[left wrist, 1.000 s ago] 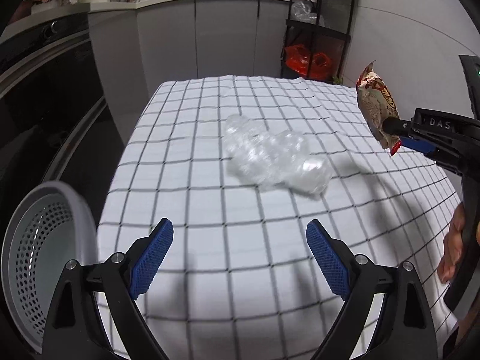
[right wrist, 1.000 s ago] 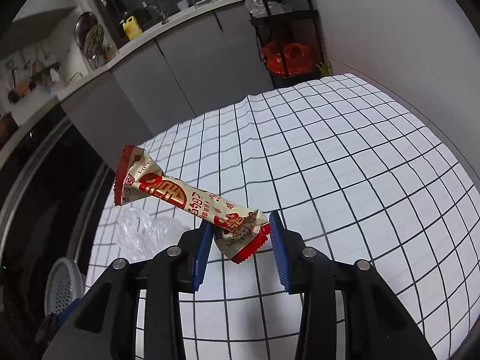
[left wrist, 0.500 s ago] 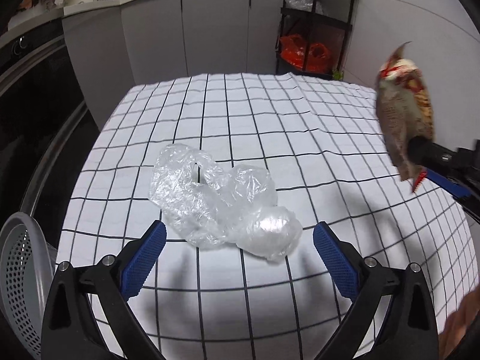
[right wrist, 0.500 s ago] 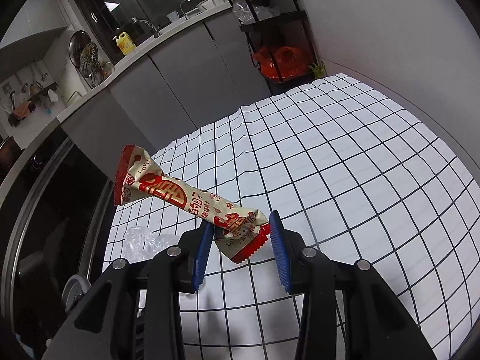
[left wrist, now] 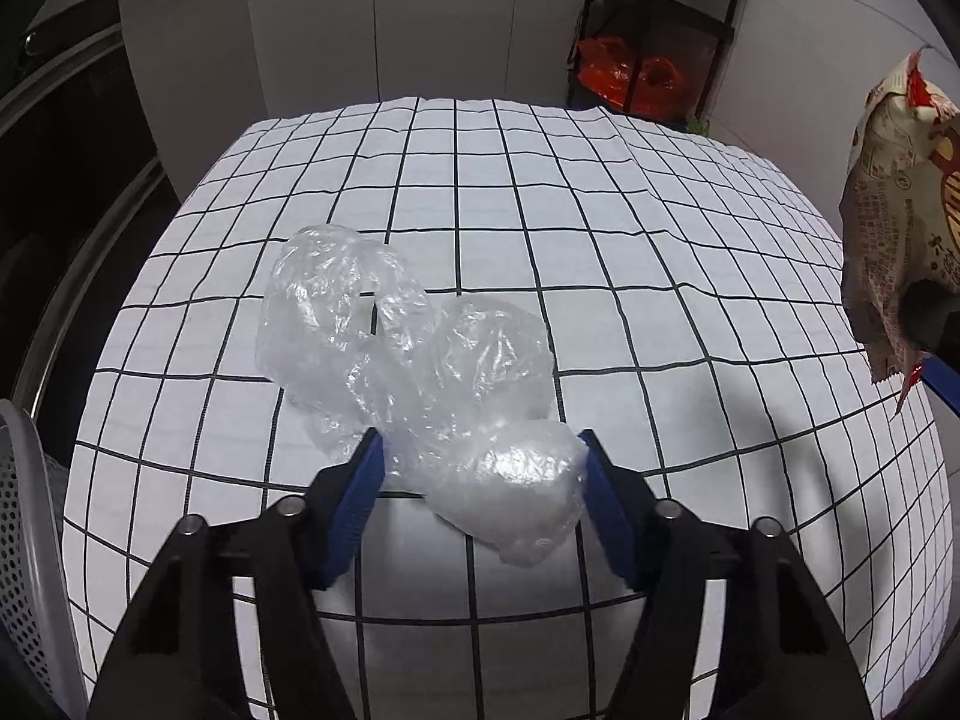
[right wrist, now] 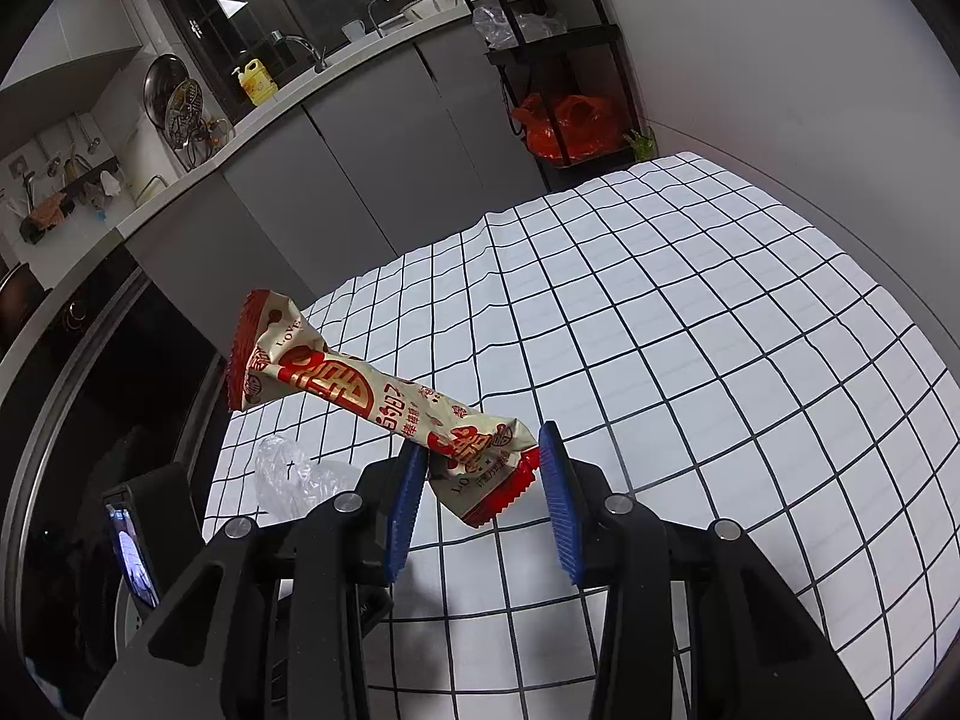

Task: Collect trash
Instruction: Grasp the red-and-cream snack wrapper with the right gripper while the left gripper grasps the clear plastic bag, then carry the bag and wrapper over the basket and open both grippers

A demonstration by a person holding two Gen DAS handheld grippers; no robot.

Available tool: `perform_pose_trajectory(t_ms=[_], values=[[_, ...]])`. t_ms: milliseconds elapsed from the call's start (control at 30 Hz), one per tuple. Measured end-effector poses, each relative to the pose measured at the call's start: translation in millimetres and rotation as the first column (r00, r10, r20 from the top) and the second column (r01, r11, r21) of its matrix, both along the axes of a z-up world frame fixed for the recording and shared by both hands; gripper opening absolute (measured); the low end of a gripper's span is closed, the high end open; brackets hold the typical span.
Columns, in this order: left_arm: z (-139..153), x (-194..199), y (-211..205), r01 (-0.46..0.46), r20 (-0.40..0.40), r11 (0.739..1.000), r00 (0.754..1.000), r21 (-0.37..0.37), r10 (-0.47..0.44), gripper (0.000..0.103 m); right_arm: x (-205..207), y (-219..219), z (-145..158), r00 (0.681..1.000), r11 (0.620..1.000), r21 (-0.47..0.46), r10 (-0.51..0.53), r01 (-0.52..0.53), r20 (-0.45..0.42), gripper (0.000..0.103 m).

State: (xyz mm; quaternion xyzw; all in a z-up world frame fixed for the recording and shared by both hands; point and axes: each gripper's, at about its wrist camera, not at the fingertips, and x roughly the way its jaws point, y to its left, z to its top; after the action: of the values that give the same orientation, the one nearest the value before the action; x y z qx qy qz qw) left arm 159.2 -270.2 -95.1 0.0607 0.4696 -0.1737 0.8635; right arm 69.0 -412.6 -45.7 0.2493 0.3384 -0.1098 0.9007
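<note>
Closing on the crumpled clear plastic bag (left wrist: 420,384) atop the checked tablecloth (left wrist: 660,240), left gripper (left wrist: 480,480) pads touch it. Right gripper (right wrist: 480,480) pinches snack wrapper (right wrist: 360,390) above cloth. Neither binned yet; basket (left wrist: 24,540) sits beside cloth's edge.

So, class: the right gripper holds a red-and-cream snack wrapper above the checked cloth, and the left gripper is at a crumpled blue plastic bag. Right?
Not quite. In the left wrist view the plastic bag between the closing left gripper is clear, not blue. The right gripper, snack wrapper and checked cloth are as stated.
</note>
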Motion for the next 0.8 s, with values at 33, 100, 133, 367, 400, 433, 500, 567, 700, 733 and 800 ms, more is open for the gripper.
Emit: perform_pose_trajectory(t_ms=[33, 100, 133, 367, 400, 433, 500, 567, 700, 733, 800], values=[[0.4, -1.3, 1.0, 0.001, 0.005, 1.0, 1.0, 0.003, -0.001, 0.049, 0.1, 0.6, 0.2, 1.0, 1.0, -0.001, 0.001, -0.001, 0.0, 0.037], [3.9, -4.6, 4.9, 0.001, 0.023, 1.0, 1.0, 0.005, -0.001, 0.044, 0.7, 1.7, 0.8, 1.0, 1.0, -0.004, 0.003, -0.003, -0.001, 0.037], [5.8, -6.2, 7.5, 0.001, 0.03, 1.0, 1.0, 0.004, -0.001, 0.043, 1.1, 2.5, 1.0, 1.0, 1.0, -0.005, 0.004, -0.004, -0.002, 0.037], [32.6, -25.2, 38.0, -0.009, 0.118, 1.0, 0.993, 0.01, 0.008, 0.043, 2.5, 9.7, 6.1, 1.0, 1.0, -0.011, 0.02, -0.02, 0.004, 0.037], [38.9, -29.3, 46.0, -0.013, 0.135, 1.0, 0.991, 0.012, 0.011, 0.043, 2.6, 13.1, 7.8, 1.0, 1.0, -0.013, 0.024, -0.024, 0.007, 0.037], [43.7, -31.9, 51.9, -0.017, 0.147, 1.0, 0.989, 0.013, 0.015, 0.043, 2.8, 15.8, 8.8, 1.0, 0.999, -0.016, 0.028, -0.028, 0.009, 0.037], [56.4, -39.6, 69.5, -0.03, 0.179, 0.999, 0.984, 0.013, 0.027, 0.043, 3.2, 25.1, 11.5, 0.999, 0.999, -0.017, 0.041, -0.041, 0.014, 0.037], [67.1, -46.5, 87.0, -0.043, 0.204, 0.999, 0.978, 0.012, 0.04, 0.043, 4.5, 34.7, 13.5, 0.998, 0.998, -0.019, 0.059, -0.058, 0.019, 0.037], [86.9, -61.7, 124.5, -0.073, 0.248, 0.997, 0.966, 0.013, 0.067, 0.043, 8.0, 63.0, 17.2, 0.994, 0.994, -0.019, 0.106, -0.106, 0.023, 0.037], [90.2, -63.9, 132.4, -0.077, 0.252, 0.997, 0.965, 0.012, 0.072, 0.043, 9.0, 70.0, 17.8, 0.993, 0.993, -0.014, 0.119, -0.118, 0.025, 0.037], [97.2, -69.6, 152.7, -0.094, 0.258, 0.996, 0.962, 0.009, 0.088, 0.043, 11.6, 88.0, 19.0, 0.988, 0.988, -0.011, 0.151, -0.151, 0.026, 0.037]])
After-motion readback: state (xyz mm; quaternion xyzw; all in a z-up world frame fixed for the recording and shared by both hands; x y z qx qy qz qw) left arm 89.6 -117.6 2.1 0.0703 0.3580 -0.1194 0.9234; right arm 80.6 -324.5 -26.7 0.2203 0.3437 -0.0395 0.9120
